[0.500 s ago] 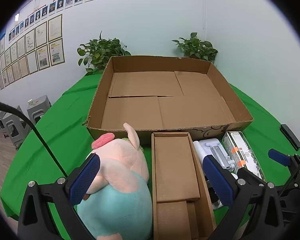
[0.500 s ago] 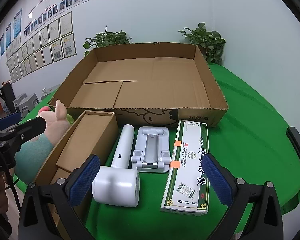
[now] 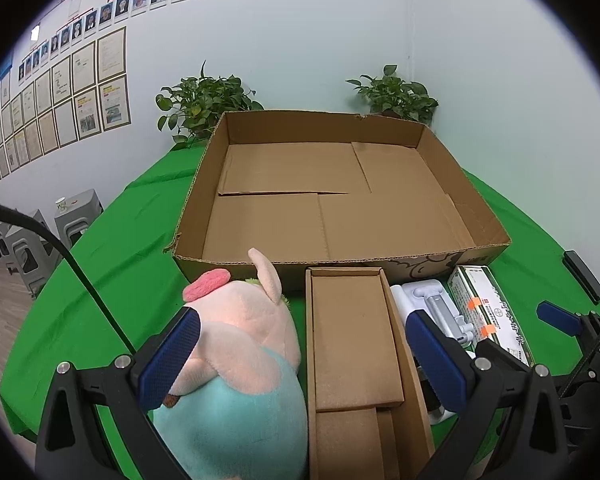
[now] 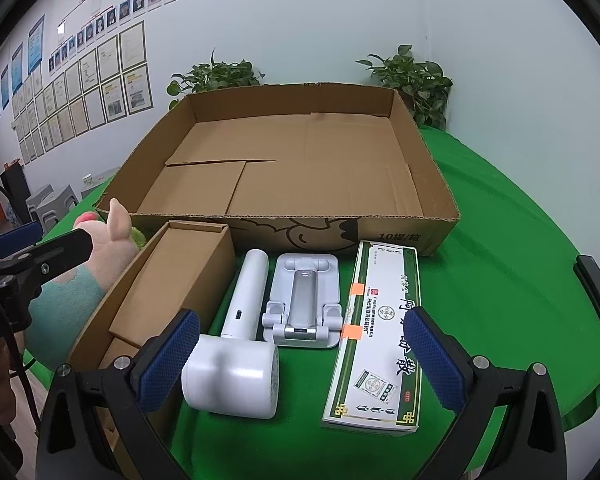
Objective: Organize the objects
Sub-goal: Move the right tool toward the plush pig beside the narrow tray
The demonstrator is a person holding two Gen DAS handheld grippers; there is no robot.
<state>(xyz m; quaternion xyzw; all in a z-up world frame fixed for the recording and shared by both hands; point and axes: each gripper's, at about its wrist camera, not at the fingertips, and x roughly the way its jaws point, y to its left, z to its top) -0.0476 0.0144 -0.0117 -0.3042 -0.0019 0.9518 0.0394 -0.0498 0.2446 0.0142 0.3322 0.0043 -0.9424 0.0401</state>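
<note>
- Green cloth [image 4: 500,240] covers the round table; a pale wall behind carries framed papers and portrait photos, with two leafy potted plants [image 3: 204,100] at the far edge.
- Large shallow brown cardboard tray [image 4: 440,184]: open-topped, set on the far half of the cloth, flaps folded flat inside.
- Row just before the tray's near wall, left to right: pink plush toy in a teal garment [image 3: 240,360]; long narrow brown cardboard box [image 3: 352,340], open; white handheld device with a round head [image 4: 236,360]; white folding stand with a grey centre bar [image 4: 304,304]; long white-and-green printed carton with orange tape tabs [image 4: 380,340].
- Left gripper [image 3: 300,360]: blue-padded jaws spread wide, holding nothing; one pad lies close against the plush toy's side (contact cannot be told), the other beyond the narrow box.
- Right gripper [image 4: 300,360]: jaws spread wide, holding nothing, bracketing the device head and the carton's near end.
- Black flat bar [image 4: 596,300]: lying apart at the cloth's right edge.
</note>
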